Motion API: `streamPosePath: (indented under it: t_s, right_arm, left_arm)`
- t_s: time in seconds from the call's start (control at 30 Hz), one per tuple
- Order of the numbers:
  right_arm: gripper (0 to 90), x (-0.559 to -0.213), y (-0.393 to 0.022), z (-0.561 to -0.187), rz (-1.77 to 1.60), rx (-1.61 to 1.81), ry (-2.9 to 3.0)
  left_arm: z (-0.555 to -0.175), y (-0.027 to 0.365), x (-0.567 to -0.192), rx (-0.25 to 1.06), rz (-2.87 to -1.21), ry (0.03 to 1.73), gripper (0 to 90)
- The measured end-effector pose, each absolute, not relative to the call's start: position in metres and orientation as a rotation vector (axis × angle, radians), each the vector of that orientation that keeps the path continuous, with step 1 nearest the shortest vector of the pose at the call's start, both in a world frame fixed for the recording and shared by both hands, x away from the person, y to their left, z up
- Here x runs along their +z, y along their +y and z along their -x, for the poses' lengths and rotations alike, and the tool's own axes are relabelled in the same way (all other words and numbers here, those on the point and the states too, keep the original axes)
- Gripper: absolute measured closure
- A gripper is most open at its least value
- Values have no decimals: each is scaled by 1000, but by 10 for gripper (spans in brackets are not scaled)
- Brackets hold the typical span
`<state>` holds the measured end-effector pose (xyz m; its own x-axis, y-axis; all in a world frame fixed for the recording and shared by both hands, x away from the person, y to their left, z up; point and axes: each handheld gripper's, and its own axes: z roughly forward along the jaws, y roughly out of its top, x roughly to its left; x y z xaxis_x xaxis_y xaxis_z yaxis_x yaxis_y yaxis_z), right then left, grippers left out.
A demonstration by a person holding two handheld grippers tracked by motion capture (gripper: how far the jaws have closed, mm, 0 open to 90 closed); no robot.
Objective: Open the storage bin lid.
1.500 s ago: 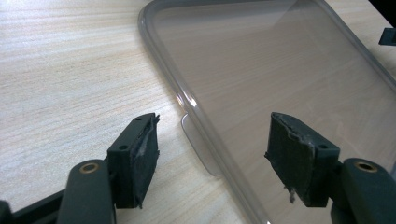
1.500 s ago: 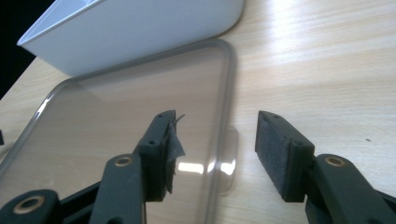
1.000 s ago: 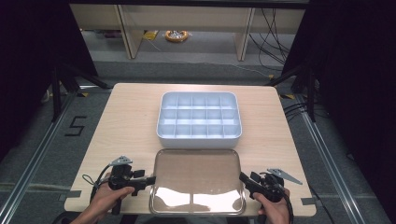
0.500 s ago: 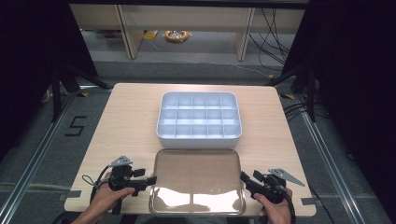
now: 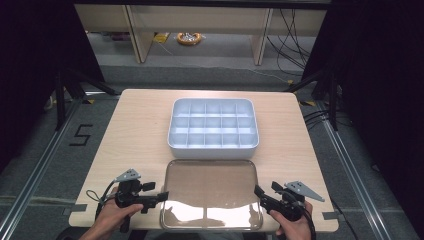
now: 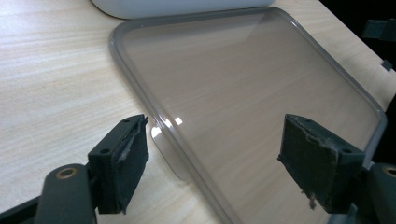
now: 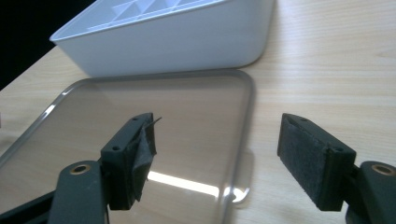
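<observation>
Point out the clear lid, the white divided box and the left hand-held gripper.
lid (image 5: 210,175), high view, on its flat clear middle.
box (image 5: 214,148), high view, on its near outer wall.
left hand-held gripper (image 6: 212,163), left gripper view, midway between its open fingertips, over the lid's edge.

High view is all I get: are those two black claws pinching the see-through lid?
Observer: No. The left gripper has just been opening; the lid has its edge between the pads, unpressed.
Operator: And the other one?
Observer: The right gripper has been opening too; its jaws straddle the lid's side edge without pressing it.
Operator: Anything to grab there?
Observer: A small clear tab sticks out from that edge.
</observation>
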<state>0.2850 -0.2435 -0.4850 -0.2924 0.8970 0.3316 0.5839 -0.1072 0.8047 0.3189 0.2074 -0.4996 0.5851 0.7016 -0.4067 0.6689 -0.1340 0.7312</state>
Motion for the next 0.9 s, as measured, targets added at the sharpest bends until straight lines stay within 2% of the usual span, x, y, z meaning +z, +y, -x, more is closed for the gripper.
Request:
streamPosePath:
  t_s: [0.37,0.9]
  right_arm:
    - [225,-487,-241,-271,-1559,1336,1900]
    - [206,-487,-244,-242,-1593,1331,1927]
  left_arm:
    - [-306,210,-499,21,-1835,1111,219]
    - [-289,215,-500,13,-1820,1095,214]
